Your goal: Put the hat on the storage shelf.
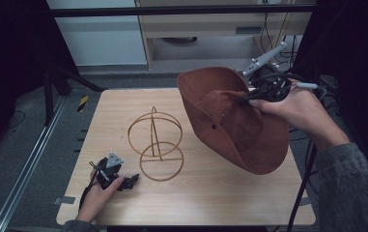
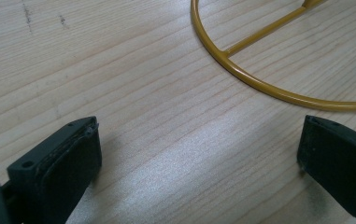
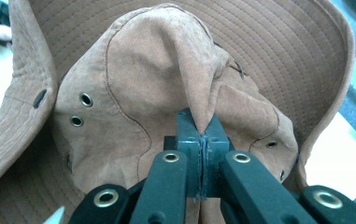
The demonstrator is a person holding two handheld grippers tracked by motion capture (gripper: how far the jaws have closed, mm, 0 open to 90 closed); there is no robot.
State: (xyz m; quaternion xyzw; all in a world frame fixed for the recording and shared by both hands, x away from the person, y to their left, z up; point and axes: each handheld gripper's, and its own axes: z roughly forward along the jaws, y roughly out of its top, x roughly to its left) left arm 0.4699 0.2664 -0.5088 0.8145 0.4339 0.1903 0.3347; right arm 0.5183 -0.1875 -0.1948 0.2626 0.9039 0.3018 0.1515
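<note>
A brown suede hat [image 1: 234, 121] with a wide brim hangs in the air over the right half of the table. My right gripper [image 1: 247, 98] is shut on a pinched fold of the hat's crown [image 3: 166, 79], and in the right gripper view [image 3: 202, 128] the cloth rises from between the closed jaws. A gold wire hat stand [image 1: 155, 144] is upright mid-table, left of the hat and apart from it. My left gripper [image 1: 134, 180] rests on the table near the front left, jaws open and empty [image 2: 199, 158], pointing at the stand's base ring [image 2: 259, 84].
The wooden table [image 1: 210, 193] has bare room at its front and left. A metal rail [image 1: 27, 164] runs along the floor to the left. Cables [image 1: 302, 188] trail off the table's right edge by my right sleeve.
</note>
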